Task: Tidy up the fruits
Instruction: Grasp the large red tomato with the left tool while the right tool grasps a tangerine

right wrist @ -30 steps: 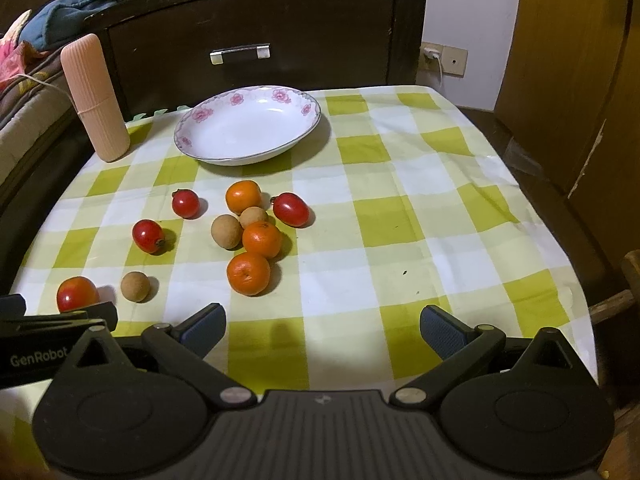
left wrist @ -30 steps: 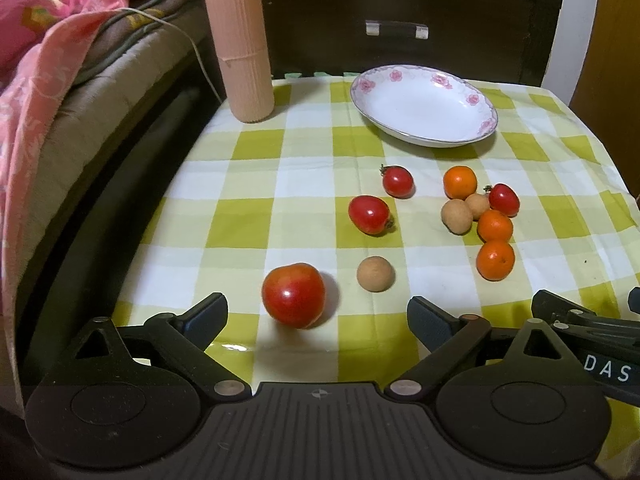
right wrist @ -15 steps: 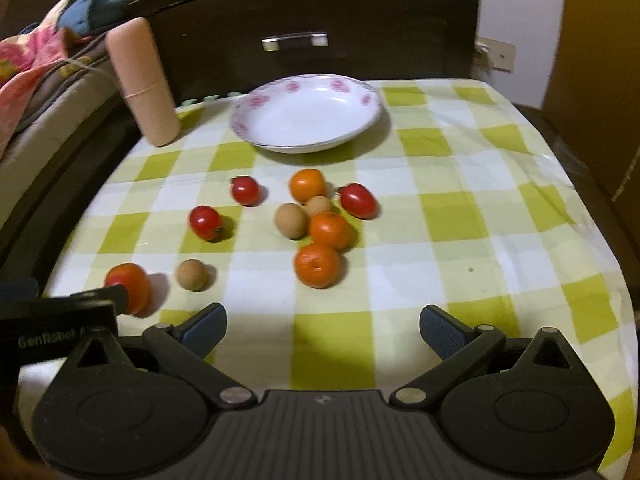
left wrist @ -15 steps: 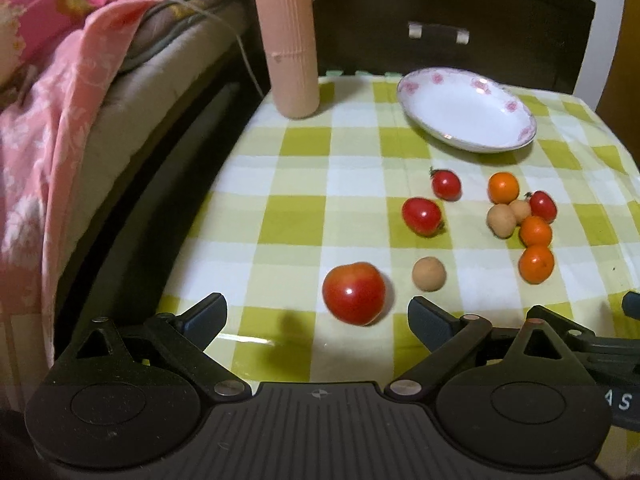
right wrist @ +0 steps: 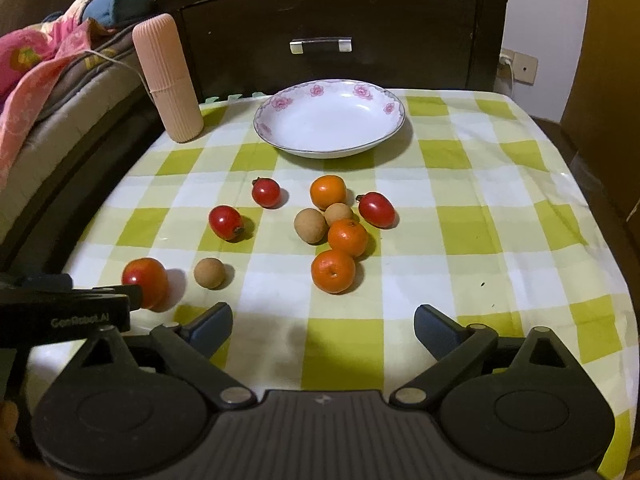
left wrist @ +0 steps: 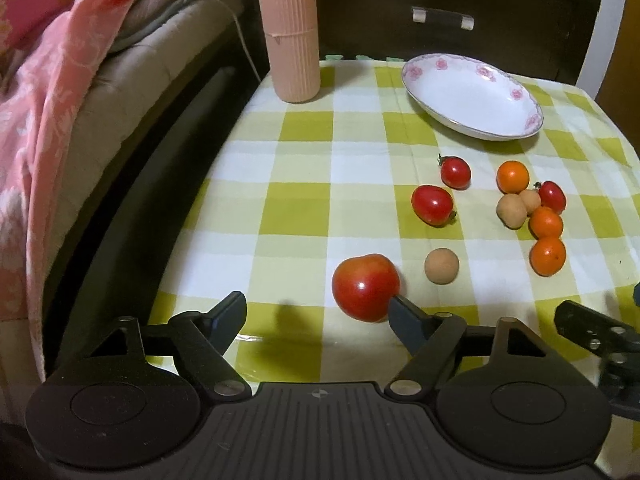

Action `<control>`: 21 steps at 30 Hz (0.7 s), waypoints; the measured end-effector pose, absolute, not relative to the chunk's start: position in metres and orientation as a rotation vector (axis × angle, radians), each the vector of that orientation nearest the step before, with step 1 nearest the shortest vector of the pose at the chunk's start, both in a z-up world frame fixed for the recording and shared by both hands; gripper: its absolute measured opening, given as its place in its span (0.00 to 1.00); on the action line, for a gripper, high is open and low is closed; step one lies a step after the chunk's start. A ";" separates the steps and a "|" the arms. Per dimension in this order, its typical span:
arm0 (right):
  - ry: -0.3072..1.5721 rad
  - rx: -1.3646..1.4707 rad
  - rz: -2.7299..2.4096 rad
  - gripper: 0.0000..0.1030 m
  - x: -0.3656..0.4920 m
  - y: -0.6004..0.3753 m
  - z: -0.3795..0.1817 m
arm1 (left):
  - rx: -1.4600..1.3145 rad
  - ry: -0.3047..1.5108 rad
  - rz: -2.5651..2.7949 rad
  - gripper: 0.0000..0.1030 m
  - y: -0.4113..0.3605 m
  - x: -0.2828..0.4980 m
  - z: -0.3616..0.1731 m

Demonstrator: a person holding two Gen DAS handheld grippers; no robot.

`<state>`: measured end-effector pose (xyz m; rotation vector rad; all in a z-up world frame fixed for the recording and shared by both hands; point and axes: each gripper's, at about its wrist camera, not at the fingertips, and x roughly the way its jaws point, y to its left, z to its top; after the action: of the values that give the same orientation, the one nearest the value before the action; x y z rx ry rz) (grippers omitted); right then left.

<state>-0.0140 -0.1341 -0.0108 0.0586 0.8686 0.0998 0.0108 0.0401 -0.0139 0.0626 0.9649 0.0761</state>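
An empty white plate with pink flowers [left wrist: 472, 96] [right wrist: 332, 120] stands at the back of the checked tablecloth. Several fruits lie loose in front of it: a big red tomato [left wrist: 366, 286] [right wrist: 146, 282], small red tomatoes [right wrist: 226, 222], oranges [right wrist: 333, 271] and brown longans [right wrist: 209, 273]. My left gripper [left wrist: 316, 316] is open and empty; its right fingertip sits just at the big tomato's near side. My right gripper [right wrist: 322, 328] is open and empty above the cloth's front edge, short of the oranges.
A tall pink ribbed cylinder [left wrist: 288, 32] [right wrist: 168, 80] stands at the table's back left corner. A bed with pink bedding [left wrist: 48, 92] borders the left side. A dark wooden headboard [right wrist: 340, 28] rises behind the plate.
My left gripper has drifted left and closer, so the big tomato now lies by its right fingertip. The right gripper has turned left and moved a little forward. No fruit has moved.
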 end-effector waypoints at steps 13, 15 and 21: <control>0.910 0.110 0.129 0.94 -0.017 -0.150 -0.012 | 0.152 0.994 0.045 0.77 0.021 0.034 -0.036; 0.918 0.124 0.116 0.94 -0.016 -0.154 -0.014 | 0.141 1.002 0.045 0.72 0.021 0.040 -0.040; 0.915 0.109 0.091 0.94 -0.012 -0.158 -0.018 | 0.074 1.007 0.035 0.71 0.025 0.047 -0.043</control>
<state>-0.0119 -0.1580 -0.0180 0.1094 0.9148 0.0908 0.0473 0.0246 -0.0434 0.0741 1.0071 0.0346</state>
